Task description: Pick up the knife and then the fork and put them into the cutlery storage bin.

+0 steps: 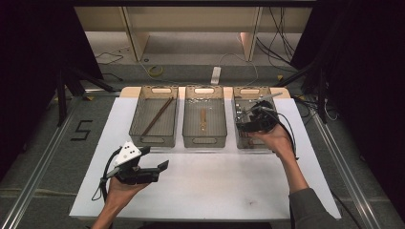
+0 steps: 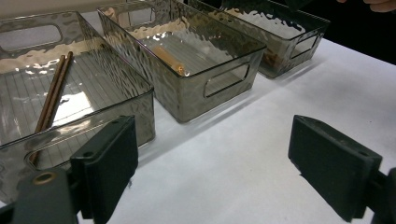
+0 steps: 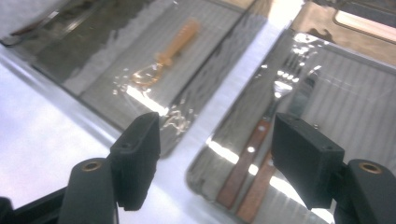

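Three smoky clear bins stand in a row on the white table (image 1: 215, 186). A pair of brown chopsticks (image 1: 157, 116) (image 2: 53, 91) lies in the left bin (image 1: 153, 140). A wooden spoon (image 1: 203, 120) (image 3: 176, 43) rests in the middle bin (image 1: 204, 142). Wood-handled forks (image 3: 246, 167) sit in the right bin (image 1: 251, 90). My right gripper (image 1: 242, 121) (image 3: 217, 158) hovers over that bin, open and empty, with the forks below its jaws. My left gripper (image 1: 155, 158) (image 2: 212, 172) is held above the table in front of the left bin, open with nothing between its jaws.
Bare white table surface stretches in front of the bins between the two hands. Beyond the table are floor cables (image 1: 153, 71), a white power strip (image 1: 216, 75) and wooden furniture legs. Metal rails (image 1: 43, 157) run along both sides.
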A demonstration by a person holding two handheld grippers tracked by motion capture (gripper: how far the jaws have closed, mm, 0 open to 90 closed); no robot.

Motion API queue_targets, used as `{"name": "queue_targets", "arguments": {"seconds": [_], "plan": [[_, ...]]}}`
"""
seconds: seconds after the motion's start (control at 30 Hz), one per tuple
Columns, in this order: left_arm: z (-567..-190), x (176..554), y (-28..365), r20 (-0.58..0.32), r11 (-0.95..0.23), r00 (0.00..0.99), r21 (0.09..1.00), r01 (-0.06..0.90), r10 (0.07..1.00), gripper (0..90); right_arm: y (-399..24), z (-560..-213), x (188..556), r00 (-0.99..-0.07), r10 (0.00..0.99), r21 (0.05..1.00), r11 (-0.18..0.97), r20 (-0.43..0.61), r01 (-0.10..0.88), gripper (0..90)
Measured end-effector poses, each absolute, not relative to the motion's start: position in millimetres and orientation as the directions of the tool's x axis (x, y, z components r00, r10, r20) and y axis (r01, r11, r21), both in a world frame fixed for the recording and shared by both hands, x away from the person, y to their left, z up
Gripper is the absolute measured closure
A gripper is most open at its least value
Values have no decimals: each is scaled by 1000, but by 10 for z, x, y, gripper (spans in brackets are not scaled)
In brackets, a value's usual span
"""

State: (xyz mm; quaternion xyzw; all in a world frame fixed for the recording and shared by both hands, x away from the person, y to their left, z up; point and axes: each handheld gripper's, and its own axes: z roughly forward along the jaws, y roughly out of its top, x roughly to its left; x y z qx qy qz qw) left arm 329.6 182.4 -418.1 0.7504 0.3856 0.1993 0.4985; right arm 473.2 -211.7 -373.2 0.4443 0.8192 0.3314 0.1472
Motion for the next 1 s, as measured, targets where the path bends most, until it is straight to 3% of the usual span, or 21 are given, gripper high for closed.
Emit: {"name": "queue_targets", "arguments": {"seconds": [1.0], "plan": [[-4176,3298,1829,-115,-184,623,901,394,773,157,-2056,-3846,4007,-678,721,837,277,144,473,267]]}}
